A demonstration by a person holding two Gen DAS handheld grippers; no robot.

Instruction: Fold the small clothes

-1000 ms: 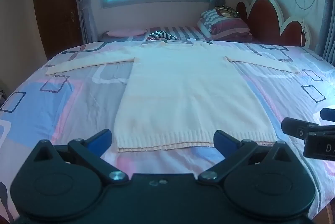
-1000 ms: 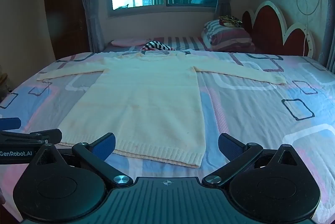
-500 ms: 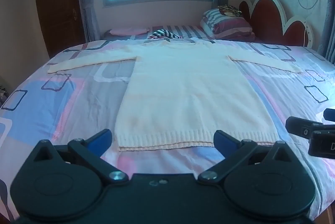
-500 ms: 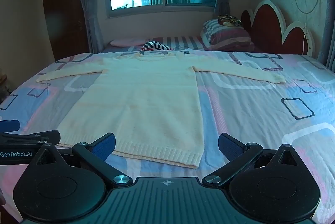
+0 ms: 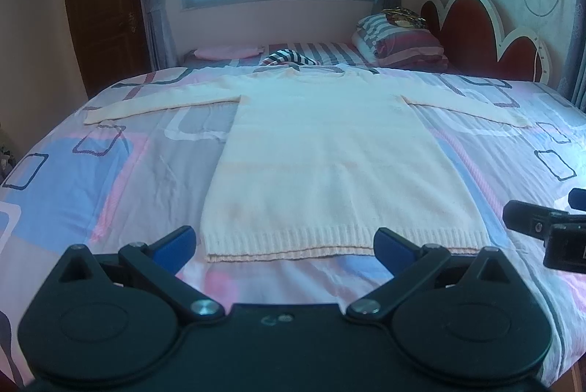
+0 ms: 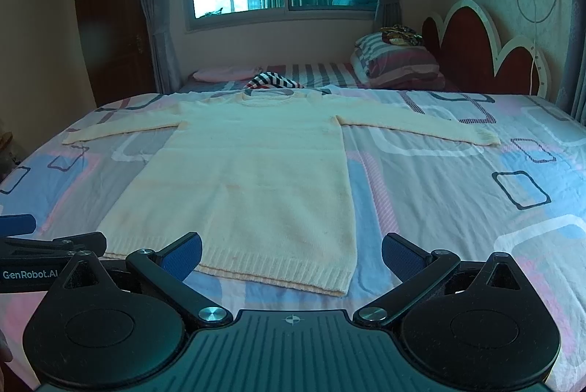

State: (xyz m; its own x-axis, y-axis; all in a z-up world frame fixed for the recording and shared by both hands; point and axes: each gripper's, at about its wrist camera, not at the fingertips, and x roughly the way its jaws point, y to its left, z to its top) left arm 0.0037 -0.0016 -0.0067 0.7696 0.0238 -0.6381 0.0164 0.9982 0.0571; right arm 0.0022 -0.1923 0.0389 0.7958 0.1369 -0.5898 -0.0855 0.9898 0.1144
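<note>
While almost nothing shifts since a second ago, we keep the left gripper [image 5: 285, 243] and right gripper [image 6: 292, 250] spread and empty just short of the bed's [image 5: 110, 179] near edge, where the cream sweater [image 5: 329, 165] lies flat, sleeves out, unfolded.

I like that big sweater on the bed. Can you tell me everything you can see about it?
The sweater is cream-coloured and looks knitted, with a ribbed band along its bottom hem. It lies flat on the patterned bedsheet, neck toward the far side, hem nearest the cameras. Both long sleeves stretch straight out sideways. It is not folded yet. Nothing but the bed touches it; both open grippers sit short of the hem.
</note>
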